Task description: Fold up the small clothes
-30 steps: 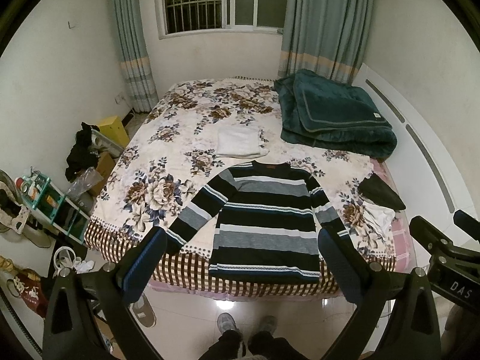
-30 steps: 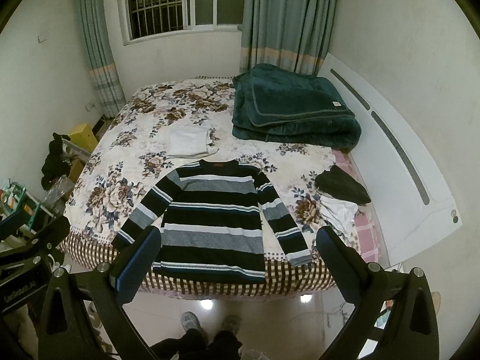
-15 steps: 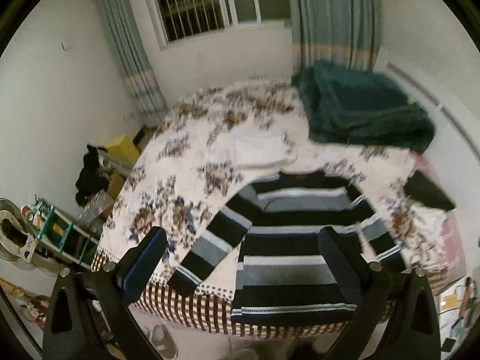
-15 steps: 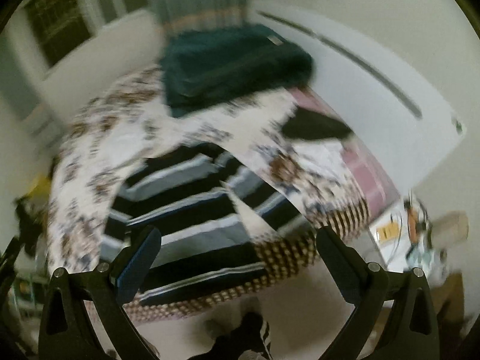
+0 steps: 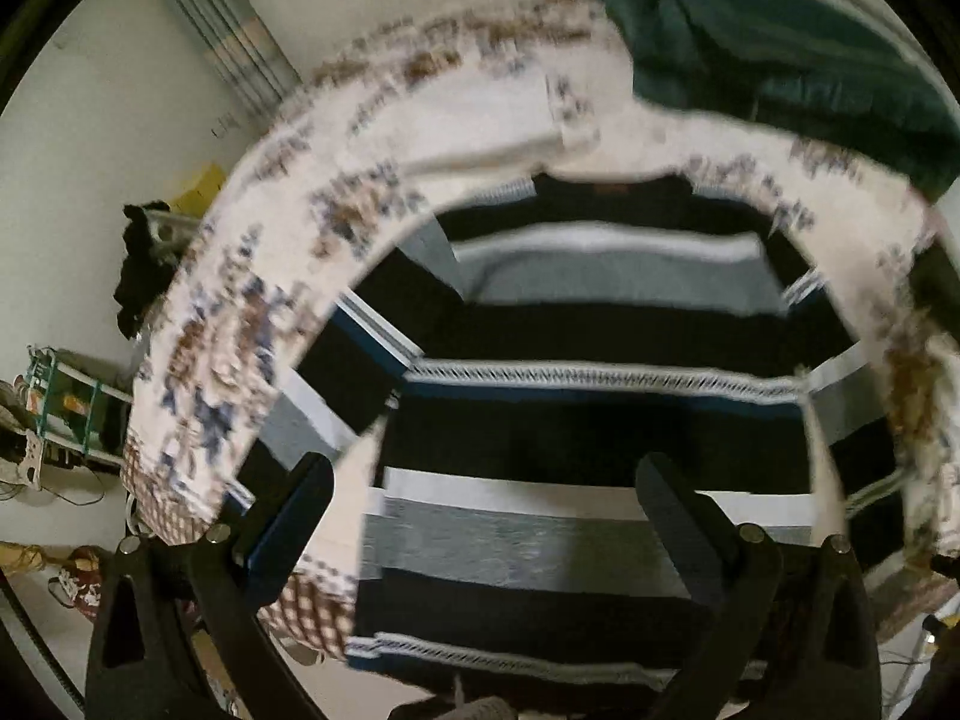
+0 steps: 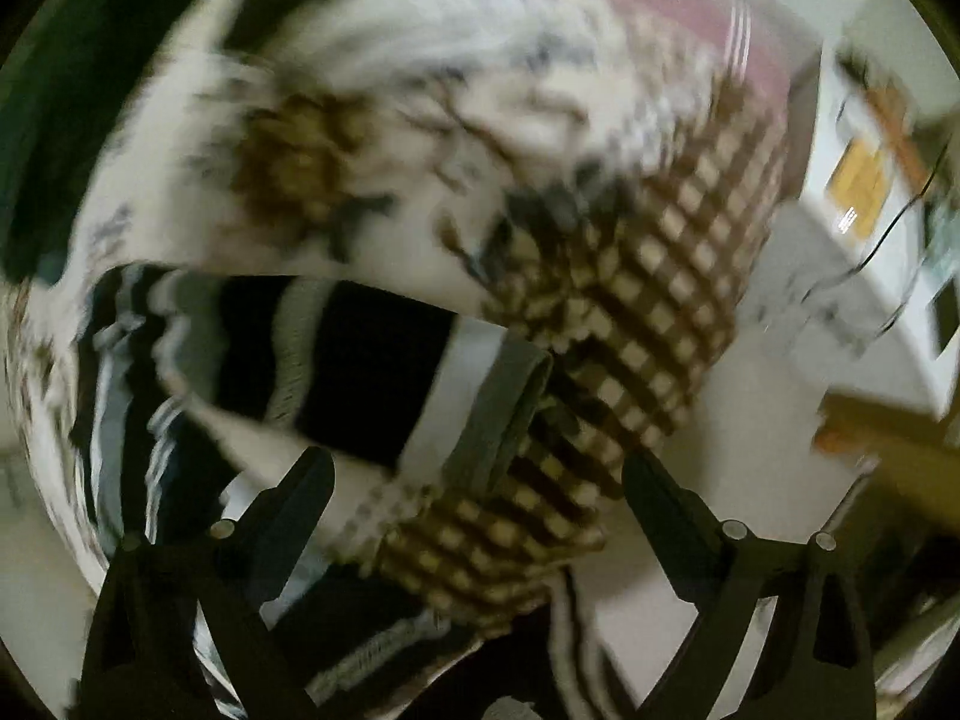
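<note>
A: What had changed?

B: A second before, I stood back from the bed (image 5: 252,276). Now both tongs had come down close to the striped sweater (image 5: 600,420), lying flat there, unfolded.

A: And the tongs?

B: My left tongs (image 5: 486,498) were wide apart, holding nothing, over the lower body. My right tongs (image 6: 477,495) were also released, empty, near the right sleeve cuff (image 6: 504,414).

One striped sweater (image 5: 576,396) ahead of the tool, one green blanket (image 5: 774,54) beyond, one white folded cloth (image 5: 480,138), one bed (image 5: 240,324).
</note>
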`<state>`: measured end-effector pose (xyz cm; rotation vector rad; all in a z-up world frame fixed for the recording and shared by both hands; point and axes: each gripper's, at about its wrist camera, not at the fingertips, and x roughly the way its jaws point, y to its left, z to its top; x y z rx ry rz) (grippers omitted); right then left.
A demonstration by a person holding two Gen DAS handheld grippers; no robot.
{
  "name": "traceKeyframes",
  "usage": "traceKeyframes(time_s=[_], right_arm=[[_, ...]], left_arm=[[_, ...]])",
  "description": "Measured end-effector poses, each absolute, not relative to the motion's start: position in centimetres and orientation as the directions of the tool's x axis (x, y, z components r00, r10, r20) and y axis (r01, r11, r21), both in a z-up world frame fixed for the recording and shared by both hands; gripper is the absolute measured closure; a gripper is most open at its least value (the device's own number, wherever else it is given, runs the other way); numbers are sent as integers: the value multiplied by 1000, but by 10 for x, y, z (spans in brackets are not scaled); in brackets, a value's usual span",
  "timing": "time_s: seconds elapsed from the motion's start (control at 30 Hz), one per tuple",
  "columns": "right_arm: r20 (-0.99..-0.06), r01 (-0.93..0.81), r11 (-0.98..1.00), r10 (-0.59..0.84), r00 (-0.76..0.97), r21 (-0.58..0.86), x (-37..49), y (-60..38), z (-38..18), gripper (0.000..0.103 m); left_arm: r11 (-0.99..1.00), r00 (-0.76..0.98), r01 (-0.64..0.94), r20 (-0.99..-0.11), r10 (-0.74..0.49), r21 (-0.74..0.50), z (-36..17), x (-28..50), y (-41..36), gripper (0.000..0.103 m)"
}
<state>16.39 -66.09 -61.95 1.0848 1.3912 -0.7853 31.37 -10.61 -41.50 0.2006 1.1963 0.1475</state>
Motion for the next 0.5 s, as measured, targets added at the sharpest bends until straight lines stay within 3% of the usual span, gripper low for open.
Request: traceKeyframes(time_s=[0.13,0.17,0.2,0.23,0.27,0.3,0.5], right_arm=[[-957,958,200,248,151,203,150,-661,-686,5],[-950,957,174,249,186,233,149,-659,-695,14],[-947,952,167,240,213,256,150,-656,-698,34],[-953,952,175,220,210,250,150,-653,-699,46],[-962,954,190,191,196,232,150,-650,-697,75],[-960,950,189,183,212,246,148,-648,-695,95],[-957,926,240,64,283,290,135,-666,-642,96]], left_arm=[[966,295,6,-924,244,257,-477,328,-120,0],[965,282,18,-927,247,262,-491,330,-125,0],[965,276,27,-930,244,261,-498,333,-128,0],[964,267,46,-934,239,260,-509,335,-132,0],[963,266,58,-934,239,263,-515,338,-136,0],[961,265,67,-934,241,267,-517,338,-138,0],[966,286,114,-939,192,232,-516,348,-156,0]])
